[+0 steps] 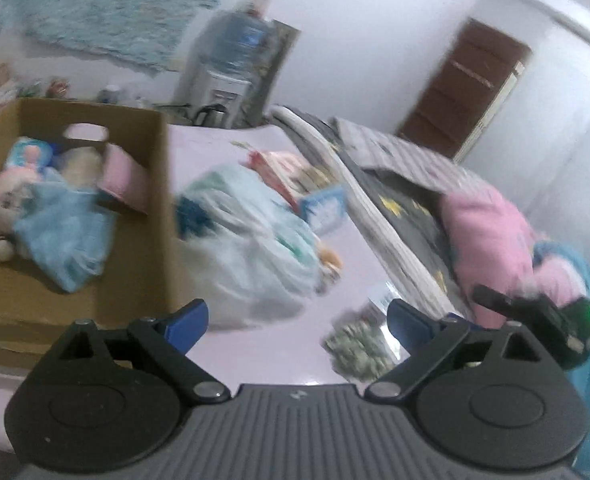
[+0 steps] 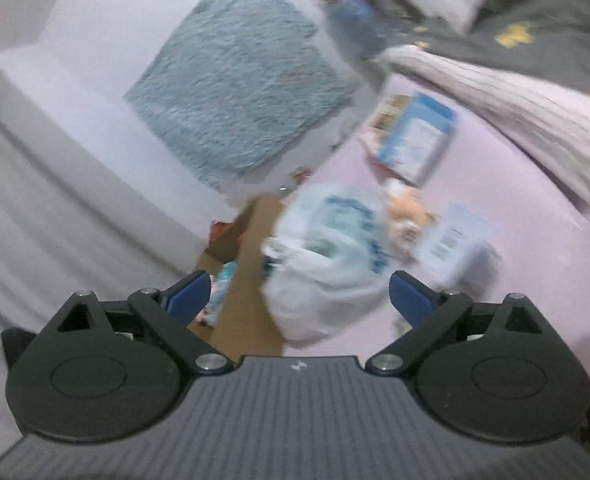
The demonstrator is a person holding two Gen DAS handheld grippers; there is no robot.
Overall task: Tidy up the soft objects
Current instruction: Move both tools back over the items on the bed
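In the left wrist view a cardboard box (image 1: 151,216) stands at the left on the pink bed sheet (image 1: 263,344). It holds a pink-and-white plush toy (image 1: 7,196), a light blue soft cloth (image 1: 63,236) and a pink soft item (image 1: 119,172). A white plastic bag (image 1: 255,248) lies beside the box. A pink plush (image 1: 491,236) rests at the right against a grey starred blanket (image 1: 403,208). My left gripper (image 1: 299,320) is open and empty above the sheet. My right gripper (image 2: 301,292) is open and empty, facing the white bag (image 2: 327,272) and the box (image 2: 251,240).
A small orange plush (image 2: 407,208) and blue-white packages (image 2: 419,136) lie beyond the bag. A patterned packet (image 1: 359,344) sits near my left fingers. A black device with a green light (image 1: 555,316) is at the right. A water dispenser (image 1: 231,52) and a brown door (image 1: 467,84) stand behind.
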